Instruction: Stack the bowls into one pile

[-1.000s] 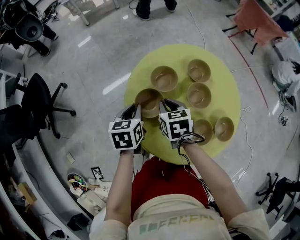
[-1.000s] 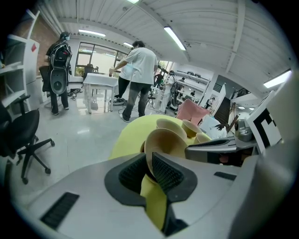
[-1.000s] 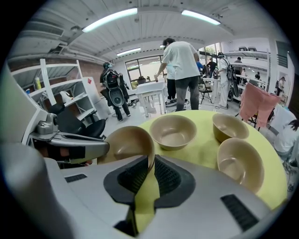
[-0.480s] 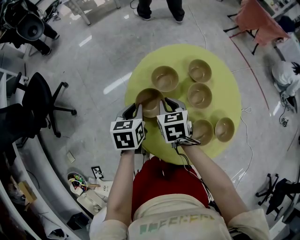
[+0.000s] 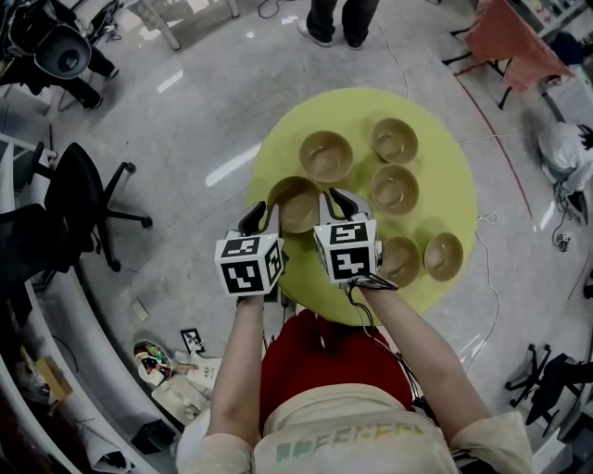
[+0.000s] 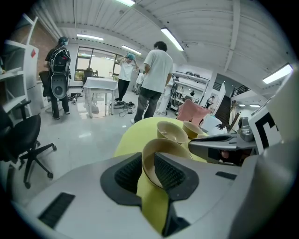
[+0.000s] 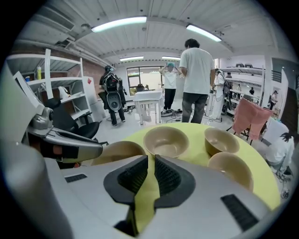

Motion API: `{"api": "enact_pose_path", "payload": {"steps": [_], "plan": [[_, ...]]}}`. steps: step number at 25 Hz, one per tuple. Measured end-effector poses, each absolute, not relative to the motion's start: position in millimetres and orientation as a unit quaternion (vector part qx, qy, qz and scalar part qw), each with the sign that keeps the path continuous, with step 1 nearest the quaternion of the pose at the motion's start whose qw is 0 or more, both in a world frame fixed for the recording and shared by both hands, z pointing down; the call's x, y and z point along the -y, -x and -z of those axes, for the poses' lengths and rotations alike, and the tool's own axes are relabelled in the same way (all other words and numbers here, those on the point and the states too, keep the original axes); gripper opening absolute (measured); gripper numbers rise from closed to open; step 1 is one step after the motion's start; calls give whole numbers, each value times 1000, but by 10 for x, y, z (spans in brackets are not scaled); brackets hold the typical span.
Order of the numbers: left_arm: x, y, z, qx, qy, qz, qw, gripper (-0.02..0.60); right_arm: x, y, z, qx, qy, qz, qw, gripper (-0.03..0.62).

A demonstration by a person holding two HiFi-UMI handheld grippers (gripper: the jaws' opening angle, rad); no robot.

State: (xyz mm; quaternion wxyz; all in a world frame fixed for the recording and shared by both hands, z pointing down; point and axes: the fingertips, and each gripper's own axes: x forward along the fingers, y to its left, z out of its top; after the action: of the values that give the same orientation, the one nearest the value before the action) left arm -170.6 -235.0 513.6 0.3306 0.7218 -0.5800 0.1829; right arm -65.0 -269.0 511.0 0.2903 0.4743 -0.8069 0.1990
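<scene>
Since a second ago, the standing person's legs (image 5: 338,18) beyond the far edge of the round yellow-green table (image 5: 357,106) are seen to have shifted rightward, while both grippers and the bowls are found almost where they were. The tan round bowl (image 5: 295,202) is placed at the table's left edge on the side nearer the wearer, with only a thin strip of table left outside it; bare grey floor (image 5: 185,139) is seen beyond that edge, and a black office chair (image 5: 79,199) is parked well apart from the table on the left. The left hand-held gripper (image 5: 267,216) is closed on the near wall of that bowl: in the left gripper view its jaws are seen clamped on the rim, one ribbed pad (image 6: 169,173) inside the bowl and the other outside. The right hand-held gripper (image 5: 339,204) is held just beside the same bowl, toward the table's middle; its jaws are drawn nearly together with only a narrow slit of table showing between them and nothing gripped. A second tan bowl (image 5: 325,155) is set just beyond the held one, open table is left between it and the right hand-held gripper, and four more tan bowls (image 5: 394,187) are spread over the table's right half.
</scene>
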Motion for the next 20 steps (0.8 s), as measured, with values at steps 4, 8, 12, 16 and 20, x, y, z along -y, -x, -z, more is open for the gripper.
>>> {"api": "enact_pose_path", "payload": {"steps": [4,8,12,16,20], "plan": [[2390,1732,-5065,590,-721,-175,320,78,2711,617,-5055,810,-477,-194,281,67],[2411,1766,-4960,598,-723,-163,304,78,2707,620,-4954,815,-479,-189,264,67],[2392,1769,-4835,602,-729,-149,290,77,2663,603,-4839,822,-479,-188,245,66],[2381,1773,-4701,605,-734,-139,275,60,2629,586,-4705,830,-477,-185,221,66],[2341,1786,-4576,608,-740,-134,255,40,2577,580,-4579,833,-482,-182,202,63]]}}
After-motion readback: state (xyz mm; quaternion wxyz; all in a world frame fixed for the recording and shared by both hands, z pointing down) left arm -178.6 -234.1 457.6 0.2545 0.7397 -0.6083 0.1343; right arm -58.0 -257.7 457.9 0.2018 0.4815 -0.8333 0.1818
